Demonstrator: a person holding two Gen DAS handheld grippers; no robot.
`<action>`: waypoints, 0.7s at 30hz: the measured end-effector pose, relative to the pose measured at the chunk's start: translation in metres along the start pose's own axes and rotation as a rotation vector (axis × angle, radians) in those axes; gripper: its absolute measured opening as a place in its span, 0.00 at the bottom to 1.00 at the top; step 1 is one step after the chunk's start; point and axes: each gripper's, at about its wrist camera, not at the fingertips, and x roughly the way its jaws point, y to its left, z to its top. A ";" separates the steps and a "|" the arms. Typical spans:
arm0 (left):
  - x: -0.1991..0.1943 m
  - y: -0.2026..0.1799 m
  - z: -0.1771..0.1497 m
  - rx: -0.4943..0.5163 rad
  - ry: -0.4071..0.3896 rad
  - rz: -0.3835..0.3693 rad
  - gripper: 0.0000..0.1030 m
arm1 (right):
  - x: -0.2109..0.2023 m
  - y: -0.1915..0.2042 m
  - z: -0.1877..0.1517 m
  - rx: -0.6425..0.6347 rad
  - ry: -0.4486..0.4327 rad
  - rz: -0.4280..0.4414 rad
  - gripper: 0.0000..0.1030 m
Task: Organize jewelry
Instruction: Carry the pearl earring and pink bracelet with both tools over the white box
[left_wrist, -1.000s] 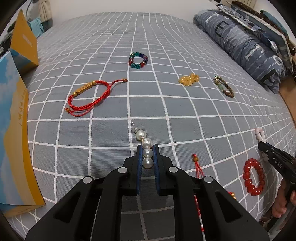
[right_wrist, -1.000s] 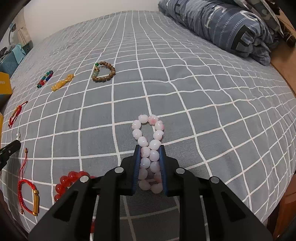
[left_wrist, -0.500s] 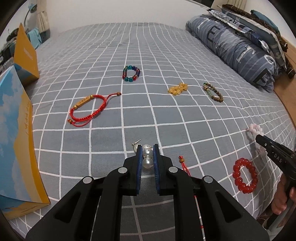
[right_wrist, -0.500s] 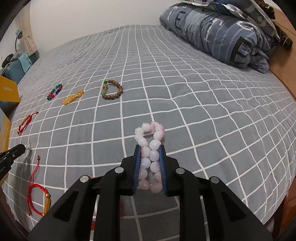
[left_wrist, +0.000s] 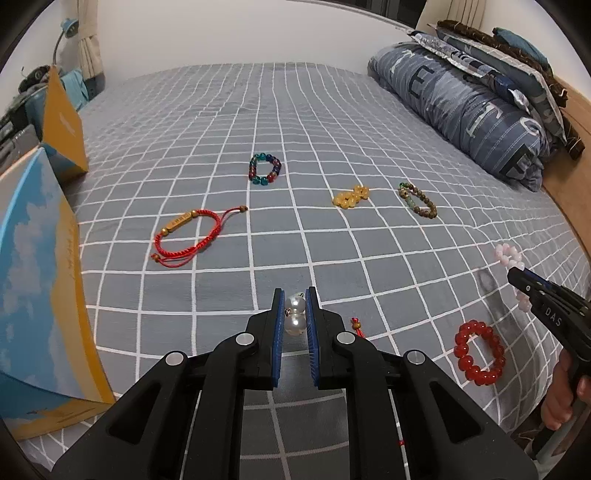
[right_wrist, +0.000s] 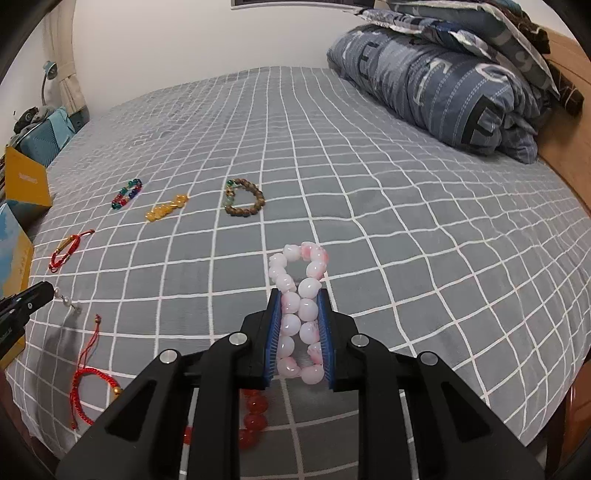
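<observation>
My left gripper (left_wrist: 294, 295) is shut on a string of white pearls (left_wrist: 296, 313), held above the grey checked bed cover (left_wrist: 332, 129). My right gripper (right_wrist: 298, 295) is shut on a pink bead bracelet (right_wrist: 300, 295), pinched flat, its loop sticking out past the fingertips. The left wrist view shows that right gripper (left_wrist: 511, 275) at the right edge with the pink bracelet (left_wrist: 509, 255) in it. On the cover lie a red cord bracelet (left_wrist: 186, 236), a multicoloured bead bracelet (left_wrist: 265, 169), a yellow bead piece (left_wrist: 351, 196), a brown bead bracelet (left_wrist: 417, 200) and a red bead bracelet (left_wrist: 479, 352).
Blue and yellow boxes (left_wrist: 40, 280) stand at the bed's left edge. A folded blue quilt (left_wrist: 461, 107) lies along the far right. A second red cord bracelet (right_wrist: 88, 387) lies near the front edge. A person's hand (left_wrist: 561, 391) holds the right gripper.
Both grippers have risen off the bed with their jewelry. The pearl string, which stretched out ahead of the left fingers, now hangs bunched between them. More of the room shows in both views.
</observation>
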 end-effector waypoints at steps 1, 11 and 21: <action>-0.003 0.000 0.000 0.002 -0.006 0.001 0.11 | -0.002 0.001 0.000 -0.003 -0.004 0.000 0.18; -0.035 0.003 -0.002 0.001 -0.054 0.009 0.11 | -0.032 0.021 0.002 -0.029 -0.050 0.009 0.18; -0.073 0.023 -0.004 -0.017 -0.110 0.048 0.11 | -0.057 0.046 0.006 -0.041 -0.085 0.027 0.18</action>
